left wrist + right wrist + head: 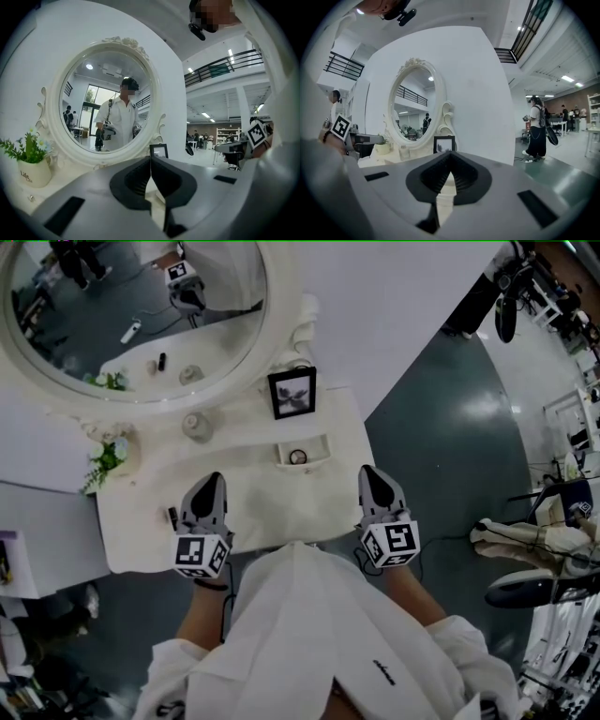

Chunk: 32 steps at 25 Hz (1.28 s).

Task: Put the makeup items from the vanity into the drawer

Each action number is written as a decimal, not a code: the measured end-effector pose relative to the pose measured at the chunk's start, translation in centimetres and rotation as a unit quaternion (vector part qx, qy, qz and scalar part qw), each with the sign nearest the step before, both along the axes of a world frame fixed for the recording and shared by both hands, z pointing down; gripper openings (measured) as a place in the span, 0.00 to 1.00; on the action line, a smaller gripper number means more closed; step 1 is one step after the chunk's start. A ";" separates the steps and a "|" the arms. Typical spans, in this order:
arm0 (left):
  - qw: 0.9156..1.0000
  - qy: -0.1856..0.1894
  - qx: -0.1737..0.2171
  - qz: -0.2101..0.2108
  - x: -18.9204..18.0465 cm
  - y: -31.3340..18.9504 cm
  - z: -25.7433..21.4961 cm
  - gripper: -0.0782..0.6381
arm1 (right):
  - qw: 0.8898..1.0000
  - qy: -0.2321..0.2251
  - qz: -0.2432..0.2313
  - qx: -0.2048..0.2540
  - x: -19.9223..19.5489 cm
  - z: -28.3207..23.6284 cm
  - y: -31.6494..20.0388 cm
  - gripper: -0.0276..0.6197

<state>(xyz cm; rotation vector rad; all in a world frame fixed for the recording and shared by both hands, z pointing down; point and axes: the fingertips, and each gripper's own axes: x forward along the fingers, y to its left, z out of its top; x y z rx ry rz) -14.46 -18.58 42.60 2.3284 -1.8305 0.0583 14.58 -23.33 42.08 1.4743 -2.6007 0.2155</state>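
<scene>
Head view: a person holds the left tool [212, 482] and the right tool [373, 474] over the near edge of the white bench [253, 493], both closed and empty. A small dark makeup stick [172, 517] sits just beside the left tool. A glass jar [197, 427] stands below the round mirror [112, 296].

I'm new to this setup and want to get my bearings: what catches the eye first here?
The big round mirror fills the head view's upper left, at the back of the white vanity. A small black picture frame stands by its lower right rim. The left gripper and right gripper, both shut and empty, hang over the vanity's near edge.
</scene>
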 end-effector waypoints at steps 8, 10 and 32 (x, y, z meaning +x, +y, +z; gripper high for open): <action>1.000 0.005 0.013 -0.007 0.6 -0.3 -0.6 0.15 | 1.000 0.003 -0.005 0.008 -0.1 -0.4 -0.5 0.07; 1.000 0.005 0.013 -0.007 0.8 -0.3 -0.5 0.15 | 1.000 0.005 -0.009 0.010 -0.2 -0.5 -0.4 0.07; 1.000 0.006 0.013 -0.005 1.7 -0.1 -0.7 0.15 | 1.000 0.008 -0.021 0.006 -0.2 0.0 0.1 0.07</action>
